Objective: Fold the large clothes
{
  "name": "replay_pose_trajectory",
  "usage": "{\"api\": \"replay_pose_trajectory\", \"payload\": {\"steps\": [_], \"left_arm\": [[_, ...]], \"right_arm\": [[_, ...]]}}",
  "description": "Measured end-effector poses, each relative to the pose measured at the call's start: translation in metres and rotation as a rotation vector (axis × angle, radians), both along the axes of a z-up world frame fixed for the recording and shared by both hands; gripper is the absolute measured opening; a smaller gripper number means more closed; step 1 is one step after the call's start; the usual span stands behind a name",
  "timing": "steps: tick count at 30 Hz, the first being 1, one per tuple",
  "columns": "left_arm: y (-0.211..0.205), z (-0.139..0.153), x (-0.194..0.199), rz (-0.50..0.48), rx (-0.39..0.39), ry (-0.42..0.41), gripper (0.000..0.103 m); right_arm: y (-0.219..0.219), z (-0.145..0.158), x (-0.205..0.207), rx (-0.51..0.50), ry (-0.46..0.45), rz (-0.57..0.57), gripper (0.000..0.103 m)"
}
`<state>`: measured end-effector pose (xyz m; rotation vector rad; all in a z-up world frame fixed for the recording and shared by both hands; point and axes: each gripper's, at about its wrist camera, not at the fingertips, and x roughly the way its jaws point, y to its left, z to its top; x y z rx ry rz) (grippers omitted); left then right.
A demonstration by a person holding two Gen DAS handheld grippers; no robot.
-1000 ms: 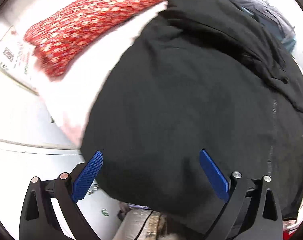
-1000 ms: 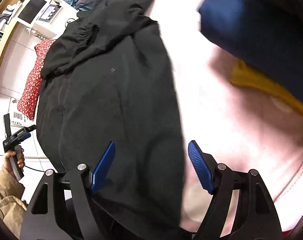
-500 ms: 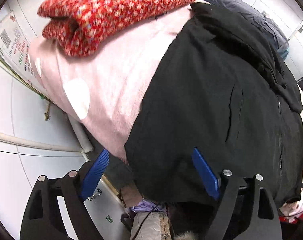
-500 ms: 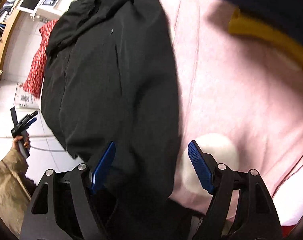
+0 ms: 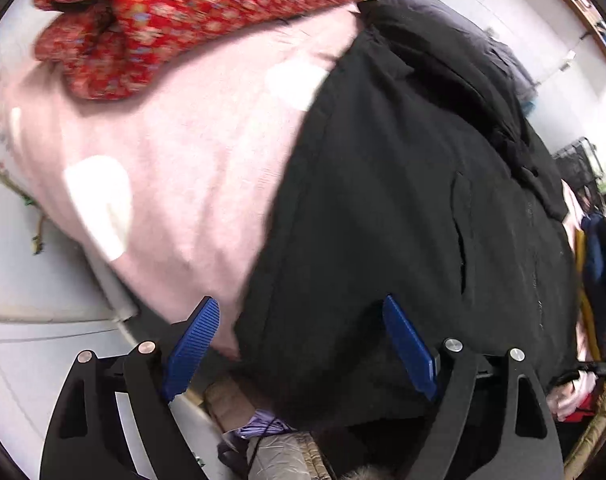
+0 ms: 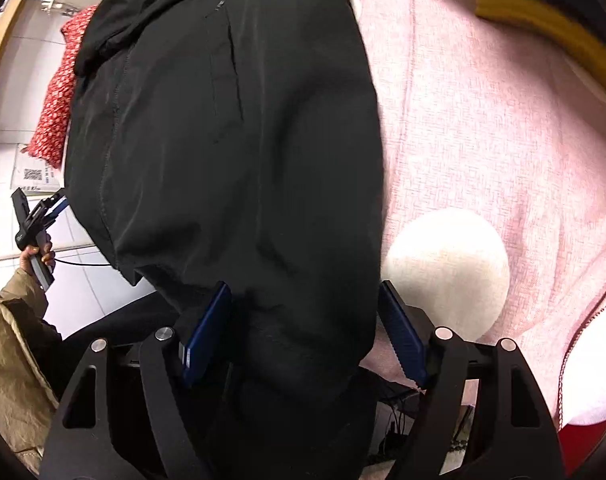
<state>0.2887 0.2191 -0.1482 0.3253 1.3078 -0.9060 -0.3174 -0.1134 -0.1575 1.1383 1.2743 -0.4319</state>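
A large black jacket (image 5: 403, 200) lies spread on a pink blanket (image 5: 191, 168), its hem hanging over the near edge. It also fills the right wrist view (image 6: 231, 128). My left gripper (image 5: 301, 344) is open, its jaws standing wide at the jacket's near left hem corner, holding nothing. My right gripper (image 6: 303, 328) is open with the jacket's near right hem corner between its blue pads (image 6: 403, 332), not clamped. The left gripper also shows far left in the right wrist view (image 6: 43, 208), held in a hand.
A red floral folded cloth (image 5: 191, 16) lies on the blanket beyond the jacket's left side. A yellow and dark blue garment (image 6: 543, 24) lies at the right. The blanket (image 6: 483, 120) has white spots. White tiled floor (image 5: 31, 320) lies below the bed edge.
Both grippers have dropped back toward the near edge of the bed. The jacket's hem corners now sit at the jaws. The jaws have stayed open.
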Motion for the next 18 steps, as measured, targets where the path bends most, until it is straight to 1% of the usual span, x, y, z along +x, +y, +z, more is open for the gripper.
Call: {"api": "replay_pose_trajectory", "payload": {"steps": [1,3,4,8,11,13,14,16,17,18], "left_arm": [[-0.003,-0.004,-0.002,-0.028,-0.003,0.023,0.078],[-0.007,-0.014,-0.005,-0.090,0.018,0.045,0.076],[-0.010,-0.016,-0.006,-0.104,0.026,0.052,0.076],[-0.007,-0.022,0.002,-0.104,0.017,0.088,0.076],[-0.006,-0.023,0.001,-0.111,0.014,0.089,0.076],[0.000,-0.023,0.001,-0.128,0.031,0.091,0.077],[0.005,-0.024,0.003,-0.126,0.043,0.095,0.077],[0.017,-0.019,0.012,-0.090,0.050,0.081,0.076],[0.024,-0.015,0.016,-0.068,0.035,0.067,0.075],[0.029,-0.012,0.022,-0.038,0.021,0.053,0.075]], "right_arm": [[-0.001,0.000,0.001,0.000,0.006,-0.004,0.075],[-0.003,0.002,0.005,-0.008,0.009,-0.006,0.075],[-0.004,0.001,0.007,-0.009,0.009,-0.005,0.075],[-0.009,-0.002,0.017,-0.004,0.016,-0.011,0.075],[-0.012,-0.008,0.017,0.018,0.020,-0.037,0.075],[-0.011,-0.010,0.015,0.019,0.024,-0.032,0.075],[-0.010,-0.009,0.014,0.016,0.027,-0.025,0.075],[-0.009,-0.008,0.013,0.014,0.035,-0.020,0.075],[-0.007,-0.008,0.021,0.013,0.039,-0.024,0.075],[-0.007,-0.009,0.020,0.014,0.041,-0.026,0.075]]}}
